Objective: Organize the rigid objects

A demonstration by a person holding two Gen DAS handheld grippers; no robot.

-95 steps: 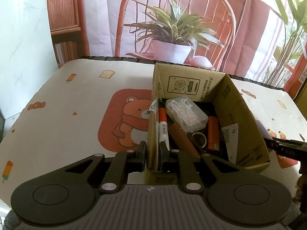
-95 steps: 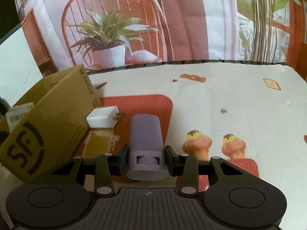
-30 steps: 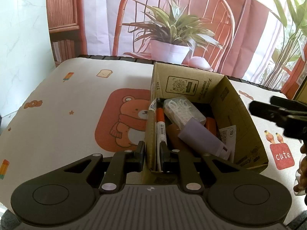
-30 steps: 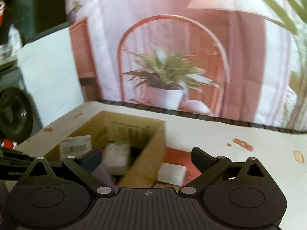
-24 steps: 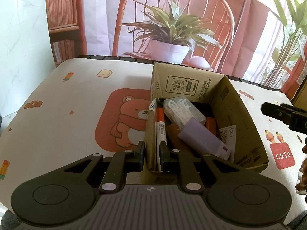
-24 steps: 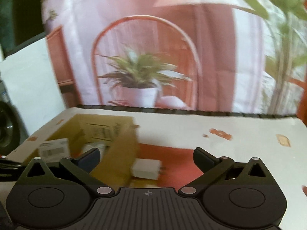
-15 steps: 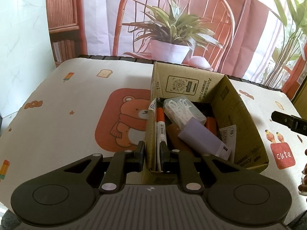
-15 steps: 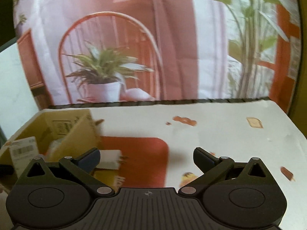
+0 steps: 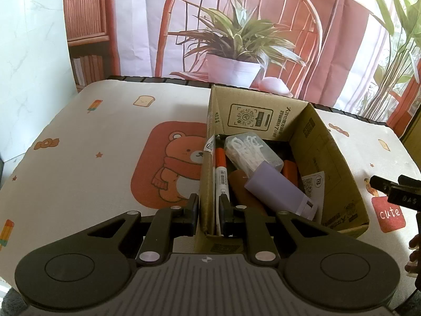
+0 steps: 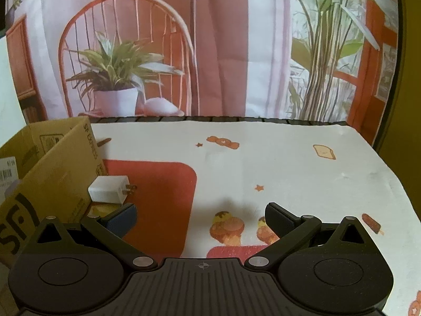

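Left gripper [image 9: 208, 206] pinching the near wall of the open brown cardboard box [image 9: 339, 168] at frame centre, lilac plastic bottle [image 9: 276, 187] lying inside it, right gripper [image 10: 201, 217] spread wide and empty, white plug adapter [image 10: 109, 192] beside the box at left.

Cartoon-print tablecloth [image 10: 263, 158] before a plant-and-chair backdrop [image 10: 210, 39].

Printed backdrop [image 10: 223, 52]: orange chair, potted plant; cartoon tablecloth [image 10: 289, 163] below.

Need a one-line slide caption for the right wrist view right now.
Open right hand-held gripper hovers over the tablecloth; white charger lies beside the cardboard box.
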